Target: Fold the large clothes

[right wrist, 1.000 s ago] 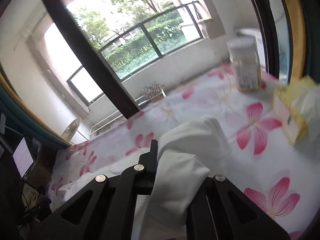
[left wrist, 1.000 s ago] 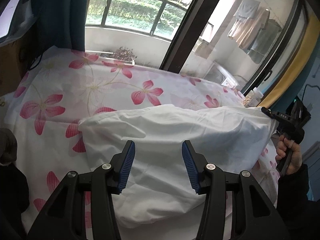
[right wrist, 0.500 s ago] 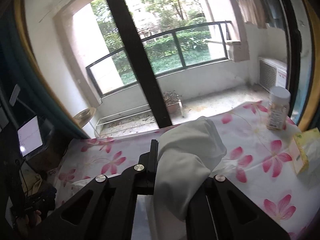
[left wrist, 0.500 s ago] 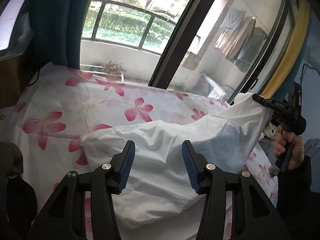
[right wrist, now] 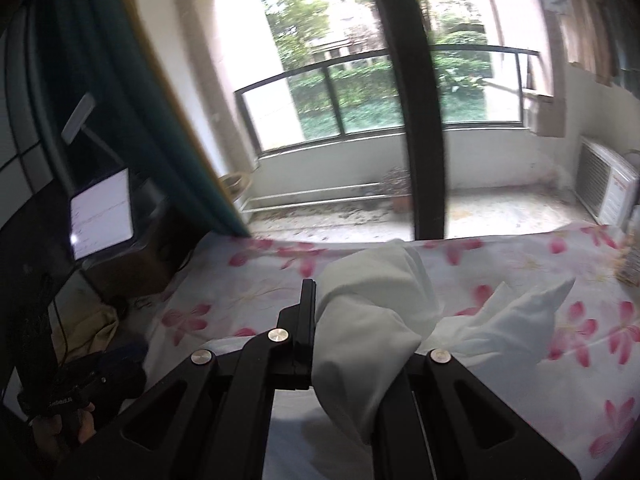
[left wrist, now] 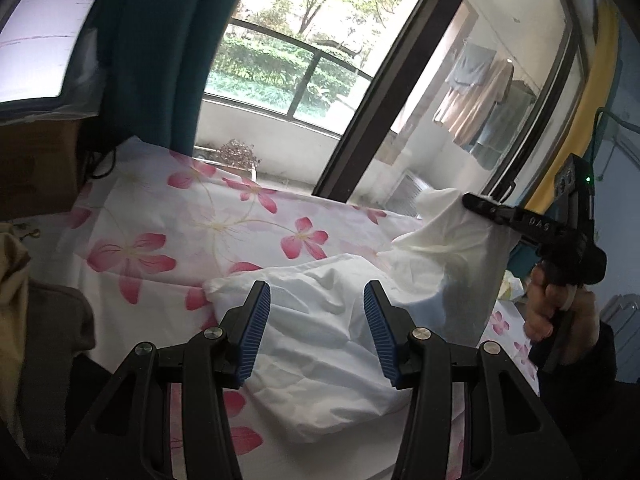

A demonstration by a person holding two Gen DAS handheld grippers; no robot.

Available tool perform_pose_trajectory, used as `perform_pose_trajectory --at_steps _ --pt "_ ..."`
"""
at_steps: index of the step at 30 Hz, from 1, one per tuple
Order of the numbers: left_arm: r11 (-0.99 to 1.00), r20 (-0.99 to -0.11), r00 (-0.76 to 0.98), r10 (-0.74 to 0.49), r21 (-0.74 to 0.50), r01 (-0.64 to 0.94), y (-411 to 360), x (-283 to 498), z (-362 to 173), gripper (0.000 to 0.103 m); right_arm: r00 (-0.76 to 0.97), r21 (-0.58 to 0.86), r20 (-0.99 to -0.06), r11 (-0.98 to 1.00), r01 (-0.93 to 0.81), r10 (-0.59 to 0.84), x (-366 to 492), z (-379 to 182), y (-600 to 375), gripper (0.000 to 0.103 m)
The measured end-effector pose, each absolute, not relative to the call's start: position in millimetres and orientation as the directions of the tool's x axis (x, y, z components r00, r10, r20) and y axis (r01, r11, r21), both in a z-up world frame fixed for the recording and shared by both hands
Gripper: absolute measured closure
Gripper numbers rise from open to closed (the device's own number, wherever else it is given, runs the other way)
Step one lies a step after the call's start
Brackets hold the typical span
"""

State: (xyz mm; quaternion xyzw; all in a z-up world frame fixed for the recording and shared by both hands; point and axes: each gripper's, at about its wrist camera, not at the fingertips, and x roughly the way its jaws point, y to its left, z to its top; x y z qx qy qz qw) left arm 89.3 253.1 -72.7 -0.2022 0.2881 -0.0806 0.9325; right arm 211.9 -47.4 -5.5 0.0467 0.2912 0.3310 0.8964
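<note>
Left wrist view: my left gripper (left wrist: 317, 322) hangs open above the white garment (left wrist: 320, 344) on the floral sheet (left wrist: 160, 224). My right gripper (left wrist: 474, 202) is clamped on one corner, lifting it at the right, with cloth bunched over its fingers (right wrist: 306, 320).

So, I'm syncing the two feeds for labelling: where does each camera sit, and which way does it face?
Left wrist: sits on the left claw, open over the white garment, facing the balcony window; the right claw and its hand show at right.
Right wrist: sits on the right claw, shut on the white garment, facing the same window; the left hand shows lower left.
Shared: garment, floral sheet, lit screen.
</note>
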Motion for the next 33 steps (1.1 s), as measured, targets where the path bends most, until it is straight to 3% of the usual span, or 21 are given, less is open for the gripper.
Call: perform_pose_trajectory --at_steps 24,33 --pt "0.884 -0.492 0.847 -0.2 -0.464 -0.061 303 59 -76 0.051 0.436 0.053 -0.682 0.634 -0.771 0.587 110 -112 135 0.099" --pt "0.885 -0.533 0.831 -0.159 -0.449 -0.119 310 59 -85 0.051 0.342 0.089 -0.744 0.592 -0.801 0.574 87 -147 141 0.095"
